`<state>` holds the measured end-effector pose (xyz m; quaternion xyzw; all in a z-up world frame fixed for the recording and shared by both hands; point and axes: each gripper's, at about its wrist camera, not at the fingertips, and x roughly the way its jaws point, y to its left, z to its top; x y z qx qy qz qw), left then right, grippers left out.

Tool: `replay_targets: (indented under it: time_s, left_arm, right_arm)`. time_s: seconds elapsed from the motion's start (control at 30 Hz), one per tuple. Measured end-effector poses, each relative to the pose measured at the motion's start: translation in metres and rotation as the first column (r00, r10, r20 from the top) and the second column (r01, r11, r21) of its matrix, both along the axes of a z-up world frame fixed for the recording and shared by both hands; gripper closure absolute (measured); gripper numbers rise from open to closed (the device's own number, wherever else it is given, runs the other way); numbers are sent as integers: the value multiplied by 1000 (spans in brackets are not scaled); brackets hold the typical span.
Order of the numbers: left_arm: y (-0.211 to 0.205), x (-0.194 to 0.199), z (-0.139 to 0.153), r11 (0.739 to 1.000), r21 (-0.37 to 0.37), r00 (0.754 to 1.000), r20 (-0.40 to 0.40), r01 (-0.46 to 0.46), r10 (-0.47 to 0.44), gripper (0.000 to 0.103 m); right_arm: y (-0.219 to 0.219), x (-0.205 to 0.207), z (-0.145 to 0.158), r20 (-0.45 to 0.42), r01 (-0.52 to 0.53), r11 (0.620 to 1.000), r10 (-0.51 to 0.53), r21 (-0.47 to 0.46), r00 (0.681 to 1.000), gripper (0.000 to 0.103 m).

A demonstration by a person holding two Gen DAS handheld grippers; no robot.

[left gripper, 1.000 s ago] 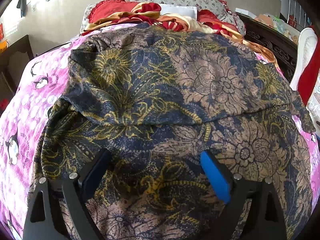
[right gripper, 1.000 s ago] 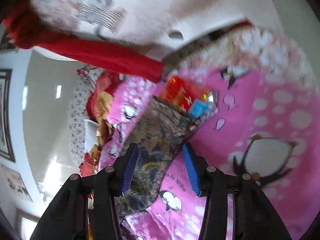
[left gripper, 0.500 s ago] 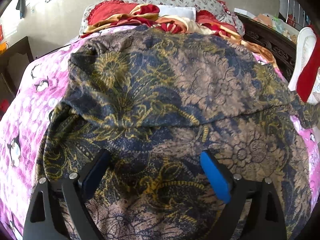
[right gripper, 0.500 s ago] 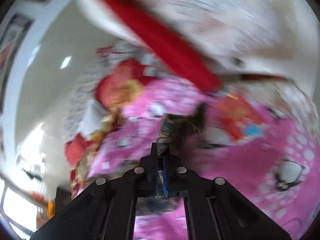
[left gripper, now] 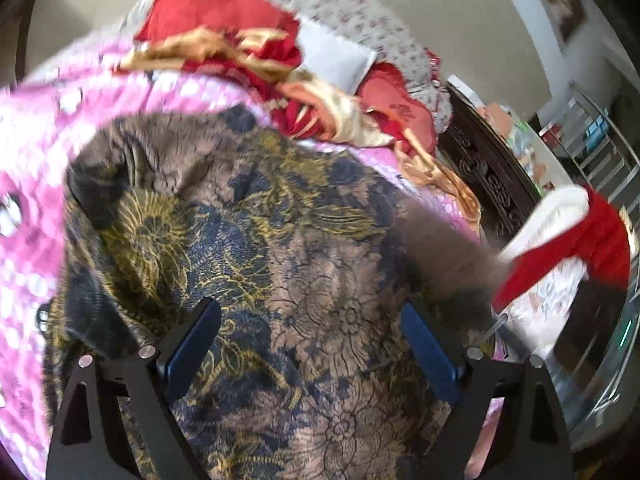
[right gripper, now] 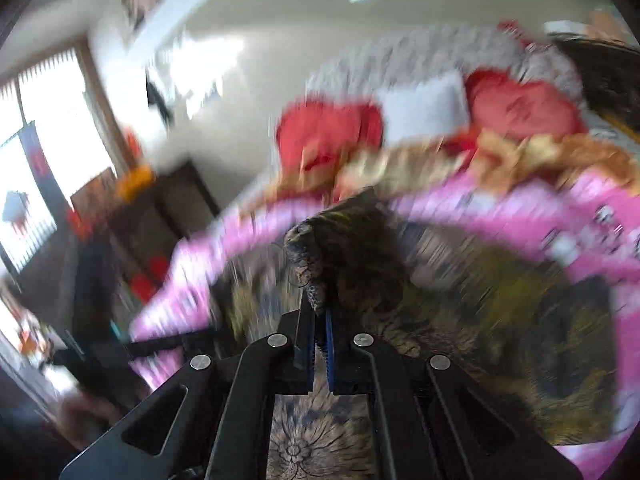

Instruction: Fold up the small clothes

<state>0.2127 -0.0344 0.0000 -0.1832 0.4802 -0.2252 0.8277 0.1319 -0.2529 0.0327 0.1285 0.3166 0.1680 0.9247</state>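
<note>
A dark blue and gold floral garment (left gripper: 280, 248) lies spread on the pink penguin blanket (left gripper: 36, 152). My left gripper (left gripper: 310, 334) hangs open just above it, blue pads wide apart and empty. My right gripper (right gripper: 319, 312) is shut on a bunched edge of the same garment (right gripper: 316, 256) and holds that edge lifted over the rest of the cloth. In the left wrist view the lifted edge (left gripper: 448, 256) shows as a blurred brown strip at the right. The right wrist view is heavily blurred.
Red and gold cloths (left gripper: 248, 52) and a floral pillow (left gripper: 360, 24) are piled at the head of the bed. A dark carved wooden frame (left gripper: 492, 184) runs along the right side. A white and red sleeve (left gripper: 568, 240) is at the right.
My right gripper closed on the garment's right edge and swung it up and over the cloth. The left gripper stayed open and its view tilted to the right.
</note>
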Motion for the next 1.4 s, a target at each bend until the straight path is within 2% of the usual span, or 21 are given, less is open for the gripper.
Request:
replay_targets:
  time_s: [0.1, 0.2, 0.3, 0.47, 0.57, 0.63, 0.67, 0.7, 0.73, 0.8, 0.83, 0.93, 1.0, 1.07, 1.13, 1.2, 1.27, 1.33, 1.4]
  left_arm:
    - [-11, 12, -14, 997, -66, 997, -67, 46, -50, 10]
    - [-32, 14, -27, 987, -122, 986, -112, 106, -120, 10]
    - [-51, 22, -46, 974, -205, 970, -196, 102, -142, 10]
    - [-53, 36, -65, 972, -226, 956, -263, 70, -130, 10]
    - [-51, 40, -69, 968, -244, 956, -264, 64, -130, 12]
    - [-53, 38, -65, 974, -212, 963, -238, 78, -129, 18]
    - [-55, 40, -65, 977, -199, 964, -231, 83, -129, 26]
    - [-56, 37, -64, 983, -166, 968, -219, 83, -119, 43]
    - [-56, 35, -64, 986, -146, 970, -215, 78, -109, 52]
    - [-56, 28, -64, 994, -82, 976, -202, 72, -87, 92]
    - [-54, 23, -62, 997, -39, 981, -185, 60, -66, 99]
    - [-48, 0, -44, 998, 38, 995, -87, 50, -46, 99]
    - [-45, -18, -20, 996, 71, 998, -1, 63, -63, 99]
    - [-43, -38, 15, 992, 77, 988, 111, 102, -110, 99]
    - [-38, -56, 53, 987, 96, 963, 226, 126, -145, 99]
    - [-32, -61, 80, 989, 86, 951, 275, 124, -143, 99]
    - [-5, -71, 103, 994, 98, 939, 334, 57, -87, 99]
    - [16, -74, 111, 995, 98, 937, 347, 10, -44, 99]
    - [42, -76, 108, 989, 138, 935, 356, -56, 4, 99]
  right_arm:
    - [32, 2, -40, -53, -36, 999, 34, -36, 998, 103]
    - [42, -7, -51, -50, -50, 995, 47, -81, 998, 103]
    - [48, -6, -57, -49, -52, 994, 47, -100, 998, 103]
    - [64, -11, -57, -43, -58, 979, 50, -196, 998, 103]
    - [67, -18, -64, -81, -73, 966, 55, -248, 995, 103]
    - [67, -26, -68, -96, -61, 948, 32, -311, 995, 99]
    - [64, -33, -68, -94, -49, 947, 20, -317, 995, 98]
    - [60, -39, -69, -97, -42, 949, 12, -312, 995, 98]
    - [53, -46, -68, -106, -28, 951, -4, -306, 994, 98]
    - [41, -61, -68, -122, -1, 952, -38, -307, 992, 98]
    - [37, -69, -68, -126, 10, 949, -52, -316, 991, 98]
    - [26, -94, -68, -138, 49, 939, -101, -339, 985, 98]
    - [14, -108, -75, -165, 108, 936, -171, -334, 971, 98]
    - [2, -115, -85, -201, 158, 942, -223, -296, 954, 97]
    - [-9, -116, -88, -210, 193, 949, -248, -250, 946, 97]
    - [-10, -114, -87, -205, 200, 946, -255, -256, 945, 97]
    - [-7, -117, -87, -186, 202, 938, -260, -282, 947, 97]
    - [-6, -121, -86, -175, 204, 934, -262, -294, 949, 97]
    - [-5, -121, -85, -174, 206, 935, -262, -289, 949, 97]
